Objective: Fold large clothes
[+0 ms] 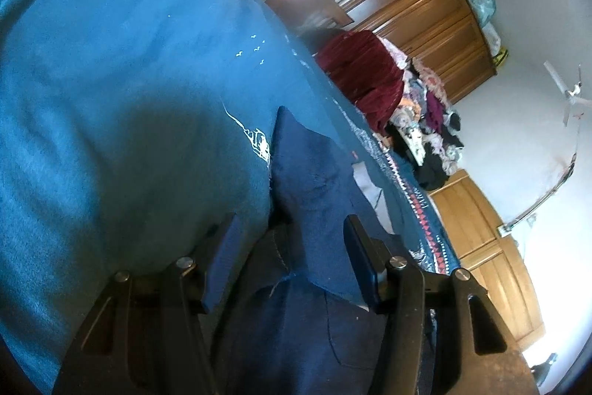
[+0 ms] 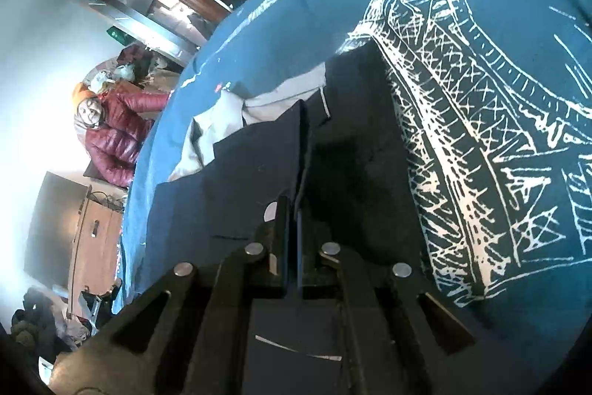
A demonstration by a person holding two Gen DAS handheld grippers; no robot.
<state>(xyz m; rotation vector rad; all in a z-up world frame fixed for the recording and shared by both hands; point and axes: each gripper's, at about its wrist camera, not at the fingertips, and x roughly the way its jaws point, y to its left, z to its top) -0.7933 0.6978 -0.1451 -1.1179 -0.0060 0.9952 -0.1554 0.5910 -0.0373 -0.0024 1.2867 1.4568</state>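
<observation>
Right claw clamps the dark garment, lower centre — left claw gapes around a corner. Soft, floppy cloth; grip hems.

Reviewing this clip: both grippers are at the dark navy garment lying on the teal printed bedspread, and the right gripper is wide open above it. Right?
Not quite. The right gripper is shut on the dark navy garment, its jaws pinched together on a fold, as the right wrist view shows. The open one is the left gripper. The garment does lie on the teal printed bedspread.
</observation>
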